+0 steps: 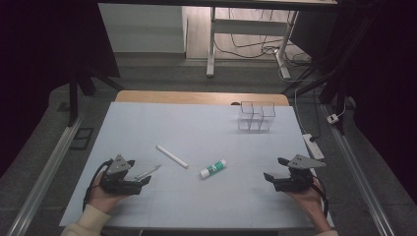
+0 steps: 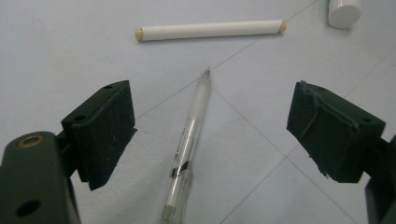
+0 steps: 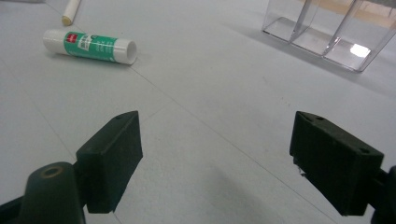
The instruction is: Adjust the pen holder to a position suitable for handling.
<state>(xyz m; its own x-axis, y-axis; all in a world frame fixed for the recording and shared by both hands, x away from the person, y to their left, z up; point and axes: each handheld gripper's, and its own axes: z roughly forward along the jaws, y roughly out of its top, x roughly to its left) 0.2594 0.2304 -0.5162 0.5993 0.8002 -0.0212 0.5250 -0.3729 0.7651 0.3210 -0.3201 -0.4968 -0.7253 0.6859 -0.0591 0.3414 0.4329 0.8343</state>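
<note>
Clear plastic pen (image 2: 189, 140) lies on the pale counter (image 1: 206, 132), between our left hand-held gripper's (image 2: 210, 135) wide-open jaws.
We close squarely across its barrel; our right hand-held gripper (image 3: 215, 158) waits open, empty.

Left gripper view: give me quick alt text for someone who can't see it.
A clear plastic pen lies on the pale grey table between the left gripper's open black jaws, untouched. Beyond its tip lies a white paper-wrapped stick.
</note>
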